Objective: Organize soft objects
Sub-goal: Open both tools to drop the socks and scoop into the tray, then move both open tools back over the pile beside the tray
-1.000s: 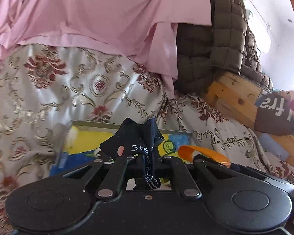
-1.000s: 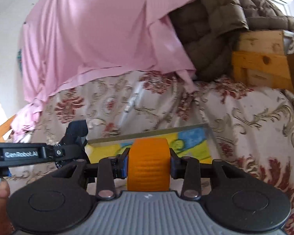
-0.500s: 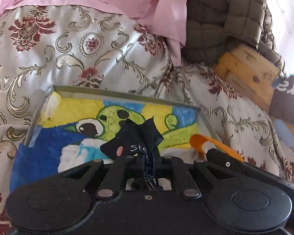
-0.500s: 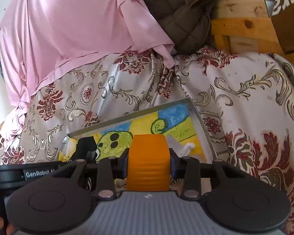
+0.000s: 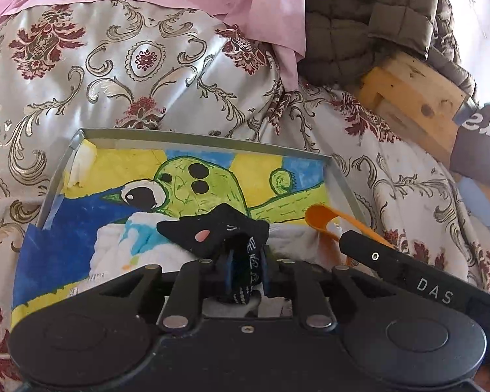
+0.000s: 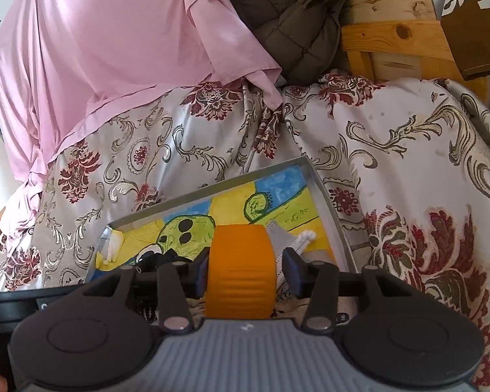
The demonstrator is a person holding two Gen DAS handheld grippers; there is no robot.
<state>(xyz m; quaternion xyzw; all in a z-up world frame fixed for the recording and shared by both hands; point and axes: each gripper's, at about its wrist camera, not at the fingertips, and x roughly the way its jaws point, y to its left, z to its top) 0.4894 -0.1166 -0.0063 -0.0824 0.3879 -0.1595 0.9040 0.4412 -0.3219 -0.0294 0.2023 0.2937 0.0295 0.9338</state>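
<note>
Left gripper (image 5: 245, 271) crowded by right gripper (image 5: 369, 248), over tray (image 5: 192, 138)

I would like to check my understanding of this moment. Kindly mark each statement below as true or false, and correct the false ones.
1. The tray lies on a flowered bedspread. True.
2. The black cloth sits between the fingers of the left gripper. True.
3. The object between the fingers of the right gripper is green. False: it is an orange band.
4. The picture lining the tray shows a red car. False: it shows a green cartoon figure on yellow and blue.
5. A pink sheet hangs above the bedspread. True.
6. The right gripper's jaws press tightly on the band. False: a gap shows at one side; they have just been opening.
</note>
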